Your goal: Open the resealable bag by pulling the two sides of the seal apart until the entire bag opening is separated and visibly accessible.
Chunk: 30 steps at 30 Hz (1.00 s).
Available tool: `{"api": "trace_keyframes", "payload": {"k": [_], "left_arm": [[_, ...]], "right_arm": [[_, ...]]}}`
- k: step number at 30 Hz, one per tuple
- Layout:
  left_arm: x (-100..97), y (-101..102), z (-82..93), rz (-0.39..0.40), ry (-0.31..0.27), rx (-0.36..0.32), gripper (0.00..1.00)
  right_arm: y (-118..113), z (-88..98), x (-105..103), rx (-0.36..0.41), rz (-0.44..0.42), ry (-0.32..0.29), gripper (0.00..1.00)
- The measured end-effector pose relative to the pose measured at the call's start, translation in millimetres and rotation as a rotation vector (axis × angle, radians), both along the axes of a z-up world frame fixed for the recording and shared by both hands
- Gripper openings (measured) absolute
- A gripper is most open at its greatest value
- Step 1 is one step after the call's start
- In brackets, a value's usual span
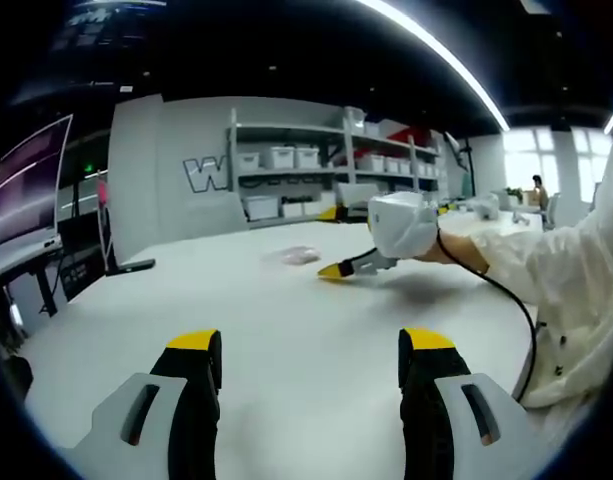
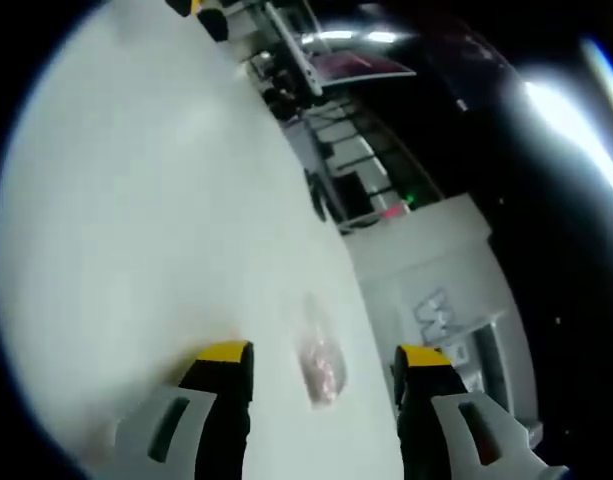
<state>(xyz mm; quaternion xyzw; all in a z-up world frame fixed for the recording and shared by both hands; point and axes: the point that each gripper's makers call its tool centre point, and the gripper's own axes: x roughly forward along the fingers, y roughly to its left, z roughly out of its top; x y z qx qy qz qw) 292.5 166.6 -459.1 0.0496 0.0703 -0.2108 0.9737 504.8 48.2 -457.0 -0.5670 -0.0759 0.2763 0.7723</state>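
White table [image 1: 286,330] carries the resealable bag [image 1: 301,256], which lies flat and far from the left gripper [image 1: 311,345], whose 2 jaws stand apart. Between the separated jaws of the right gripper [image 2: 324,357] the bag [image 2: 321,362] appears just ahead, not touched.

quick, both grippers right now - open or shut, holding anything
left gripper: open, holding nothing, over the table.
right gripper: open, holding nothing; the bag lies on the table ahead, between its jaws.
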Motion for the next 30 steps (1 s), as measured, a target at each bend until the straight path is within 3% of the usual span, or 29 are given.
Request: {"api": "trace_keyframes", "payload": {"k": [30], "left_arm": [[-0.1,4.2,-1.2,0.006,0.007,-0.003,0.72]], "right_arm": [[7.9,-0.7,8.1,0.007,-0.001,-0.010,0.55]]}}
